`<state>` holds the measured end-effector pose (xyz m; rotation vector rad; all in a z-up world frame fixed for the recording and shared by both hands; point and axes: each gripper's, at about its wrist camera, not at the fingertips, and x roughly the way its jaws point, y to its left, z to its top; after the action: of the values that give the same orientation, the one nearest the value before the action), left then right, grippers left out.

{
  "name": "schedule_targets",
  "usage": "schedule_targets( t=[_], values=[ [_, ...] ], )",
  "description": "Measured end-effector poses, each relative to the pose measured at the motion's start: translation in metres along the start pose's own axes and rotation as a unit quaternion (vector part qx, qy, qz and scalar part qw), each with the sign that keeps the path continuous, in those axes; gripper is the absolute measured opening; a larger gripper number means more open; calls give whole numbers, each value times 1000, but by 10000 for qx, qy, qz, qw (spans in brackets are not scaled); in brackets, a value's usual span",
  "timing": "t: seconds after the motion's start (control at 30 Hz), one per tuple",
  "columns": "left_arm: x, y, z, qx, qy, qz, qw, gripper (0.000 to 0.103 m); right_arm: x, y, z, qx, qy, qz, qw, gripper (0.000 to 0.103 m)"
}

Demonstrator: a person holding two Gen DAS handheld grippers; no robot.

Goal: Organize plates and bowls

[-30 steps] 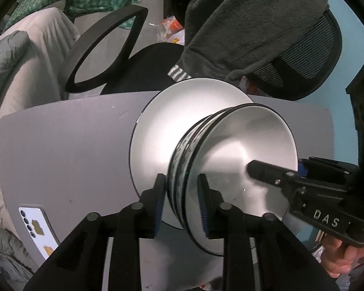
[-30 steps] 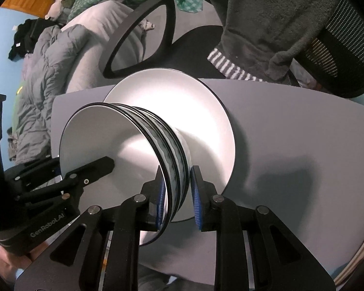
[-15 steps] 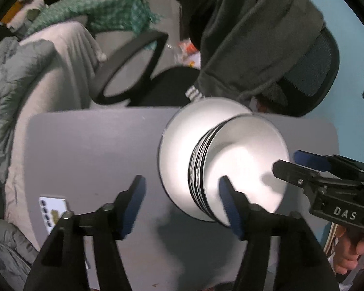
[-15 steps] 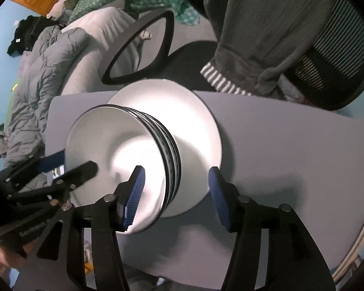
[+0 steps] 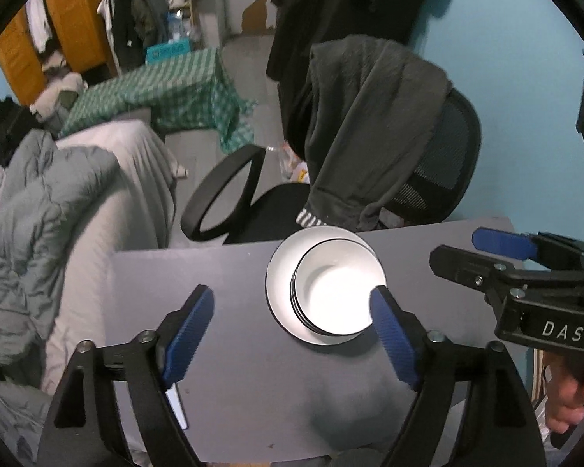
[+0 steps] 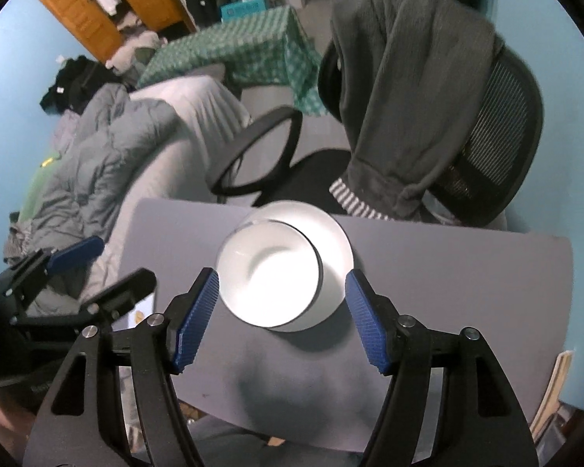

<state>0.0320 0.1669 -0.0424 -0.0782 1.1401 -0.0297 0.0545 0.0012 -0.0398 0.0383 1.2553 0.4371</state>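
A stack of white bowls with dark rims [image 5: 336, 295] sits on a white plate [image 5: 278, 280] on the grey table [image 5: 214, 272]. The same bowls [image 6: 268, 276] and plate [image 6: 335, 241] show in the right wrist view. My left gripper [image 5: 292, 334] is open and empty, held above and in front of the stack. My right gripper [image 6: 282, 317] is open and empty, also above the stack. The right gripper shows at the right of the left wrist view [image 5: 502, 260]. The left gripper shows at the left of the right wrist view [image 6: 85, 272].
A black office chair [image 5: 440, 179] draped with a dark sweater [image 5: 370, 124] stands behind the table. A bed with grey bedding [image 5: 58, 202] lies to the left. A phone [image 5: 177, 404] lies near the table's left front corner.
Both grippers opened, let go of the bowl stack's rims and pulled up and back. The bowls now rest on the plate and look smaller.
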Motion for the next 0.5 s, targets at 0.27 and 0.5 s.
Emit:
schedule_targets(
  t=[0.27, 0.5],
  values=[
    [-40, 4, -7, -183, -313, -85, 9993, 88, -36, 18, -7, -153, -496, -413, 9978, 67],
    [-58, 9, -17, -493, -411, -120, 9979, 88, -52, 24, -16, -103, -786, -663, 9946, 67]
  ],
)
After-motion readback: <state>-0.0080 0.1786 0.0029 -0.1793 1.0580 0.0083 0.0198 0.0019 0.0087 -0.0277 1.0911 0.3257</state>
